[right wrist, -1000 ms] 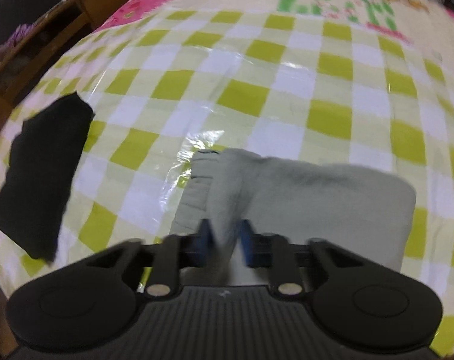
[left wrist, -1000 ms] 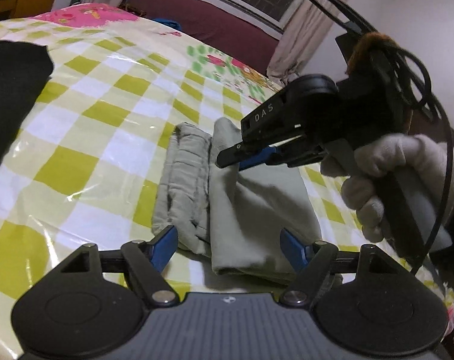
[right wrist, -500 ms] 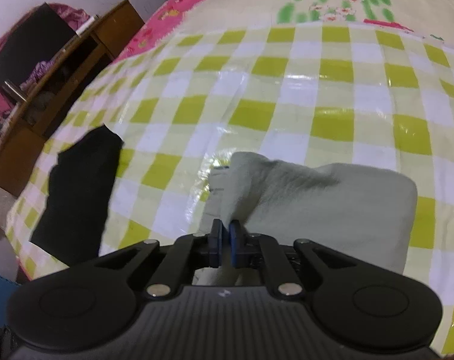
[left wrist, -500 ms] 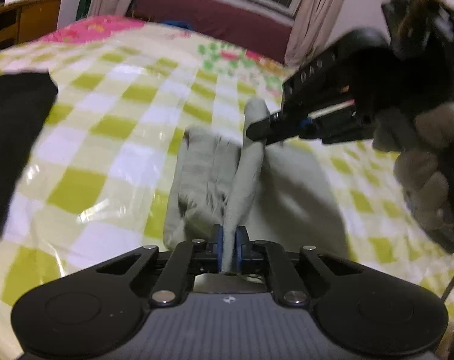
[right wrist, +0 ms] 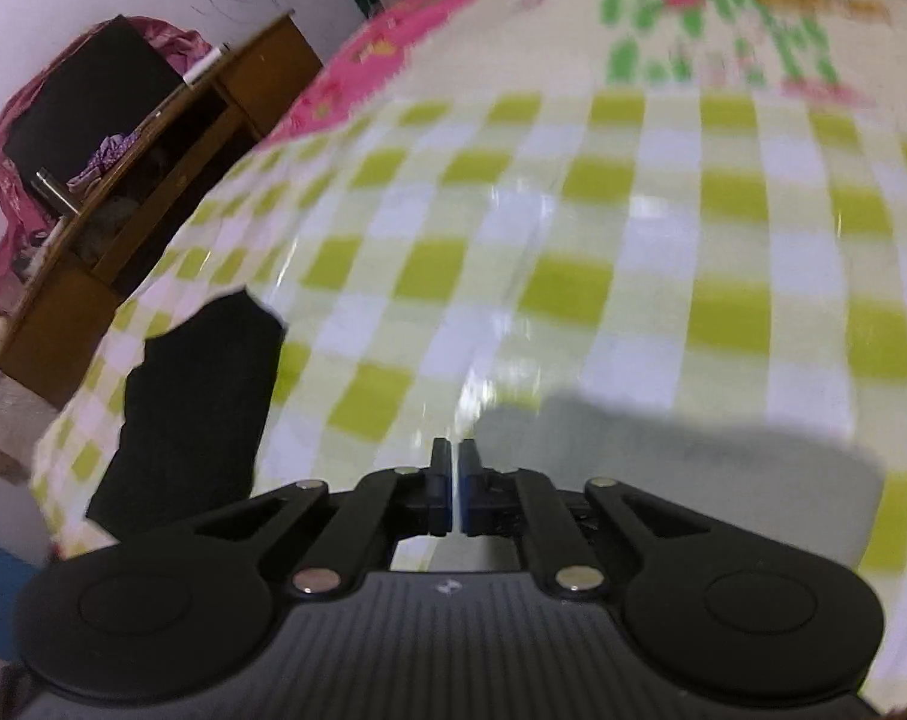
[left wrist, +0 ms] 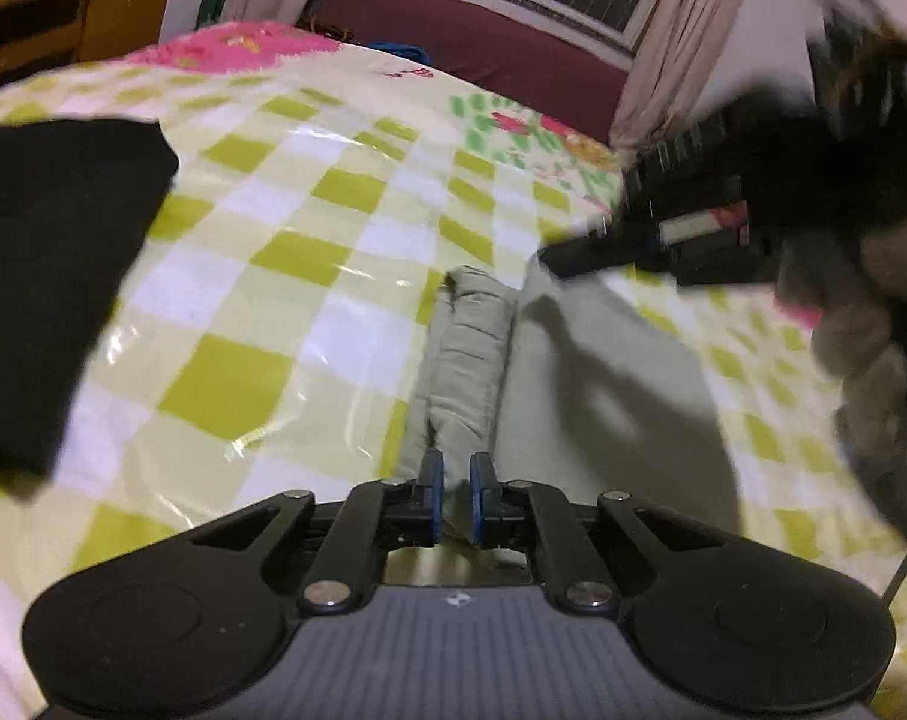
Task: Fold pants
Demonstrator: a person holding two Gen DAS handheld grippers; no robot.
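Note:
Grey-green pants [left wrist: 603,396] lie folded on the checked bed cover [left wrist: 273,276], with a bunched ridge [left wrist: 471,348] along their left side. My left gripper [left wrist: 453,498] is shut on the near end of that ridge, and cloth shows between the blue pads. My right gripper [left wrist: 552,255], held by a gloved hand [left wrist: 861,330], pinches the far corner, which peaks up to its tip. In the blurred right wrist view the right gripper [right wrist: 453,492] has its jaws opening by a sliver, with only a thin pale edge between them. The pants [right wrist: 693,468] spread to their right.
A black garment [left wrist: 51,276] lies on the bed to the left, also seen as the black garment [right wrist: 195,408]. A wooden desk [right wrist: 141,210] stands beyond the bed's left edge. A maroon bench [left wrist: 483,54] runs under the window behind the bed.
My left gripper went from wide open to shut on the pants' near edge. The right gripper lifted the far corner and rose, so less cloth shows ahead of it.

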